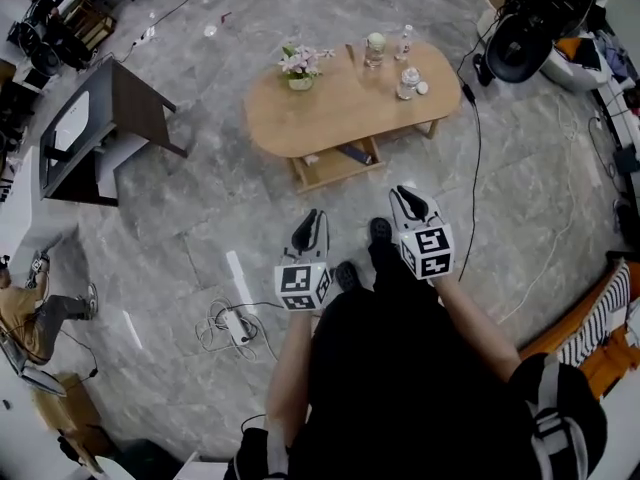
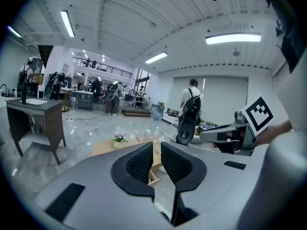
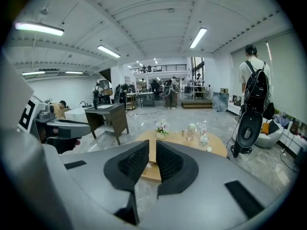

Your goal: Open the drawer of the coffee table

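Coffee table [image 1: 340,113], oval and of pale wood, stands on the grey marbled floor [image 1: 200,218] in the upper centre of the head view. Under its near edge a shallow wooden compartment, apparently the drawer [image 1: 335,171], projects toward the bottom of the frame. A dark flat item [image 1: 356,154] lies in it; what that item is cannot be told.

On the tabletop, at its left end, a small pot [image 1: 301,82] holds pink and white flowers. Toward the right end stand a glass jar [image 1: 375,50] with pale contents and two clear bottles, one at the far edge [image 1: 405,41] and one nearer [image 1: 408,82]. A small white round piece [image 1: 423,88] lies just beside the nearer bottle.

Left gripper [image 1: 313,216] and right gripper [image 1: 405,192] hang side by side in the lower centre of the head view, over the floor and well apart from the table, both pointing toward it. In each gripper view the ribbed pads stand nearly together with only a narrow slit between them, and nothing is held; the table shows through the slit.

Further out: a dark desk [image 1: 110,118] at the left, a power strip [image 1: 238,325] with coiled cable on the floor at lower left, a black fan [image 1: 520,38] at the upper right, and a person with a backpack [image 3: 254,87] at the right of the right gripper view.
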A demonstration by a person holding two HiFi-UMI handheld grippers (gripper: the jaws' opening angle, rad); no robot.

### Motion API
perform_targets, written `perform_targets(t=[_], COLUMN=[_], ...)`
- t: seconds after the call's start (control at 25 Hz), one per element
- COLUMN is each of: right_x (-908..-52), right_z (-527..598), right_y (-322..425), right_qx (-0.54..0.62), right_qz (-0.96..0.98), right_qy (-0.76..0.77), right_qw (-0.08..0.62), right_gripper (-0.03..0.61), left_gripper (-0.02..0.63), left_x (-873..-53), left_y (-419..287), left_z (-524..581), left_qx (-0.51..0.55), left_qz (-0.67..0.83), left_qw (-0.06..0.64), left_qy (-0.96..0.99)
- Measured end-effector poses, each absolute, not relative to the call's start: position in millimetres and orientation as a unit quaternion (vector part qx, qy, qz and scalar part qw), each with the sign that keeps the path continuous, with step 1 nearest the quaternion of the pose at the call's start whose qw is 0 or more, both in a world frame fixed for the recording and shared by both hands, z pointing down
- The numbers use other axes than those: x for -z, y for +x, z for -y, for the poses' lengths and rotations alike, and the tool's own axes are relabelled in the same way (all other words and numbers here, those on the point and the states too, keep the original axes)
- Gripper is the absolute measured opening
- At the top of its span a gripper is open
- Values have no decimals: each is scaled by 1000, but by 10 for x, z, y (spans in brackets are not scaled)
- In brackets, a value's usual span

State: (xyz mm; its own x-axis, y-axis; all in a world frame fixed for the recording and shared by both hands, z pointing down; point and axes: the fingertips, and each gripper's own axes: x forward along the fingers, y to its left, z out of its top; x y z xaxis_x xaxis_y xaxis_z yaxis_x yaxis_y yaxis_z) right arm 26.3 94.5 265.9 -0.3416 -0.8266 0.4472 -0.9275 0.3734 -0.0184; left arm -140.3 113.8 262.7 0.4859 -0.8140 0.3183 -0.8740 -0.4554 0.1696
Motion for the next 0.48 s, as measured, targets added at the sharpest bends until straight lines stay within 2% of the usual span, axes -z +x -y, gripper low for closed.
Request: perform_targets(t=[0.48], right_x=[-1767], right_z=[-1232], right_y=[343], right_qx=[-79], right_qz=[810], right_qy=[565], right_qw=[132], right_gripper=[14], left_gripper=[14], left_x=[-1579], left_y=[-1823], left_z=[-1294], left_qx=[-39], left_qz=[500], left_qw=[87], left_qy=[861])
